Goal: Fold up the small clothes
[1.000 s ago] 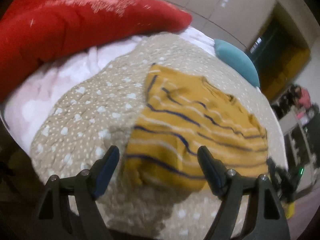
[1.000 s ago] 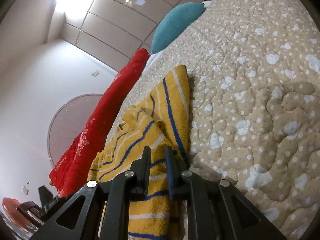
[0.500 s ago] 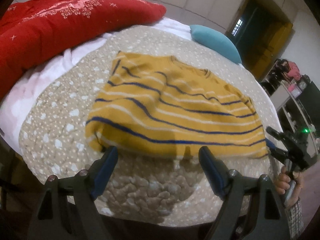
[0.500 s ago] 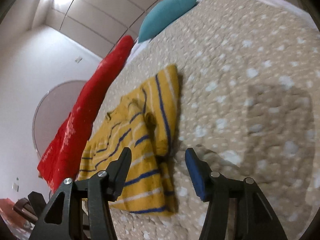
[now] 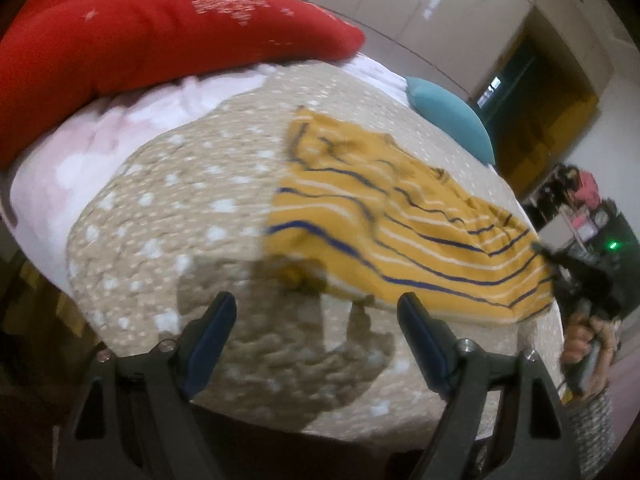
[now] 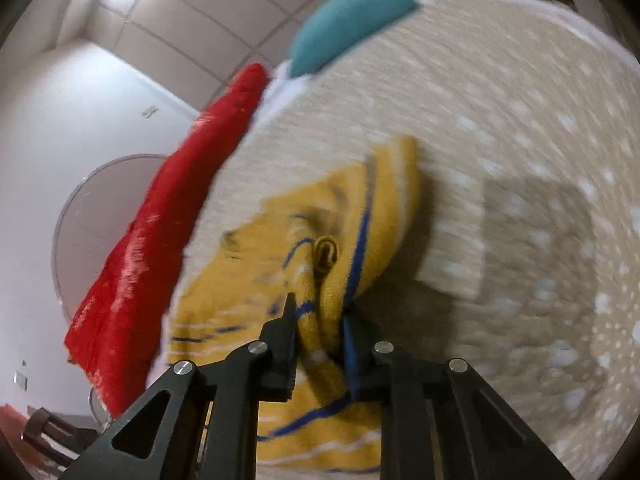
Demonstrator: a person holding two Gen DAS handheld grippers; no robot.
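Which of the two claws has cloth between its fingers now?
The right claw. Its jaws are closing on a bunched fold of the yellow striped shirt. The left claw stands wide open above the dotted quilt, with nothing in it.

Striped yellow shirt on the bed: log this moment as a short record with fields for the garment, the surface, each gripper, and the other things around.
garment: striped yellow shirt, spread but rumpled, one edge gathered up
surface: tan dotted quilt on the bed
right gripper: fingers closing, bunched shirt edge between them
left gripper: fingers wide apart, nothing between them, above bare quilt near the shirt's near edge
nearby: red blanket along the far side; teal pillow beyond the shirt
image quality: both views motion-blurred
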